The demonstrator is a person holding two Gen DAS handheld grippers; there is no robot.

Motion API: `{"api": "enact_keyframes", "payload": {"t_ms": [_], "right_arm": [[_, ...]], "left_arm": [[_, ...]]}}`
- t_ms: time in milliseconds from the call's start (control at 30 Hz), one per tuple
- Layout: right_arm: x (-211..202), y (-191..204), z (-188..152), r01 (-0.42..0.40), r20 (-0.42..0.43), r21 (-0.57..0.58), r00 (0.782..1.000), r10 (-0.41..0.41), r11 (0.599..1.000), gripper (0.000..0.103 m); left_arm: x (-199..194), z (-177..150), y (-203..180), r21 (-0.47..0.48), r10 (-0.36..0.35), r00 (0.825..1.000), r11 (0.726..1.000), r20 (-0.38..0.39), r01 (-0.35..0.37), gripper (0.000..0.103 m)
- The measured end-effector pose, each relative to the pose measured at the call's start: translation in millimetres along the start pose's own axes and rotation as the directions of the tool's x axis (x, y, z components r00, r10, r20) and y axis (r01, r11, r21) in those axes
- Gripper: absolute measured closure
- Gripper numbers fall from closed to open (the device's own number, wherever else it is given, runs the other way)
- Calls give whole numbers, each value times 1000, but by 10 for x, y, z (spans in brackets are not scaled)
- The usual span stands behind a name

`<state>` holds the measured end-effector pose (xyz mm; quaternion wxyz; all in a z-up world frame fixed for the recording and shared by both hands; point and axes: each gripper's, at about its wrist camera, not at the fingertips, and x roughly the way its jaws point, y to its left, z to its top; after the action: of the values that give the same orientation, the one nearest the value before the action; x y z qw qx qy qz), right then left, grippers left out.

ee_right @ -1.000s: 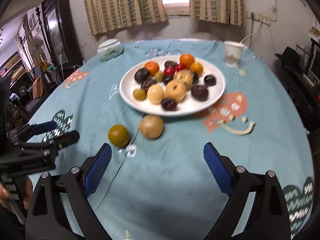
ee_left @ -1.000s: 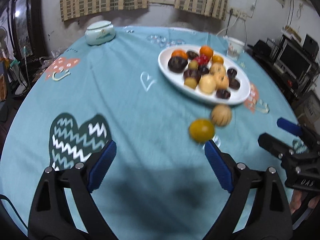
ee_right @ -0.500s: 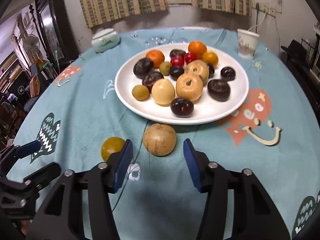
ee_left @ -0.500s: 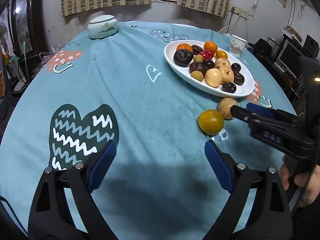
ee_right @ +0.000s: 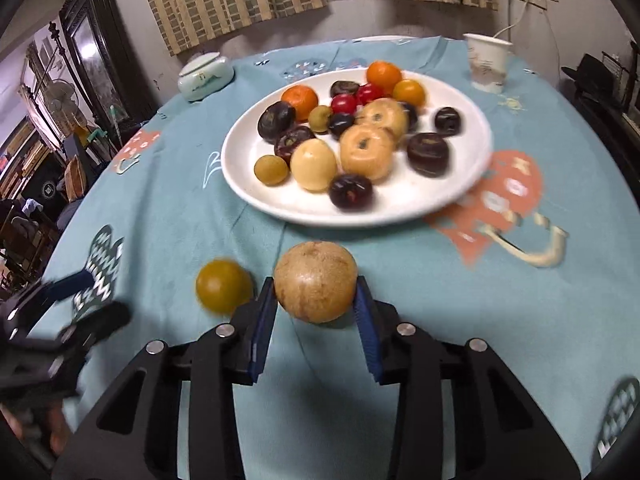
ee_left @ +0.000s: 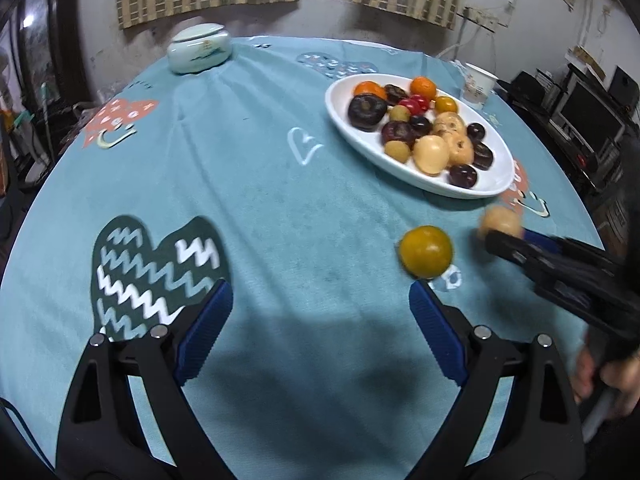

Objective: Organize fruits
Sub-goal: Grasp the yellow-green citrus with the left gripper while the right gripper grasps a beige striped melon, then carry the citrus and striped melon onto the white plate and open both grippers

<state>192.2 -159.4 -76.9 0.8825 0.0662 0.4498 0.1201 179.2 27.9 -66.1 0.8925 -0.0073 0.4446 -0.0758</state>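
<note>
Tan fruit (ee_right: 315, 293), lower centre: right gripper (ee_right: 315, 312) has just been closing, pads touching both sides. Left gripper (ee_left: 320, 320) spread wide, empty. Yellow fruit (ee_right: 223, 285) beside; plate (ee_right: 248, 184) beyond. No legible writing.

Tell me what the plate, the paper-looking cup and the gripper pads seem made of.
White plate: probably glazed ceramic, going by its smooth glossy rim; melamine is possible.
Cup: likely paper, with matte white walls, a faint print and a rolled lip.
Right gripper pads: blue ribbed rubber or soft plastic, matte.
</note>
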Motion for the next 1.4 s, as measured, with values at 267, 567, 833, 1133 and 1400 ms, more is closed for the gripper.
{"api": "enact_keyframes", "payload": {"t_ms": [267,567,833,1133,1400], "right_arm": [[-390,-399,-522,-9,-37,97,999,12,995,64],[-435,-524,-538,-40,-17,111,999,42,993,64],[-505,-468,-534,-44,-1,98,999,44,994,64],[-661,-261,-488,-50,32,46,998,48,998,64],[-619,-199,-11,-69,57,-29,996,70,997,64]], "left_arm": [[332,83,-520,109,-26,1000,994,-18,28,11],[659,125,-725,137,-20,998,990,-62,28,60],[469,95,-768,140,-45,999,989,-30,49,61],[49,1,-770,135,-106,994,985,14,104,61],[-69,405,-711,140,-124,991,983,42,118,61]]}}
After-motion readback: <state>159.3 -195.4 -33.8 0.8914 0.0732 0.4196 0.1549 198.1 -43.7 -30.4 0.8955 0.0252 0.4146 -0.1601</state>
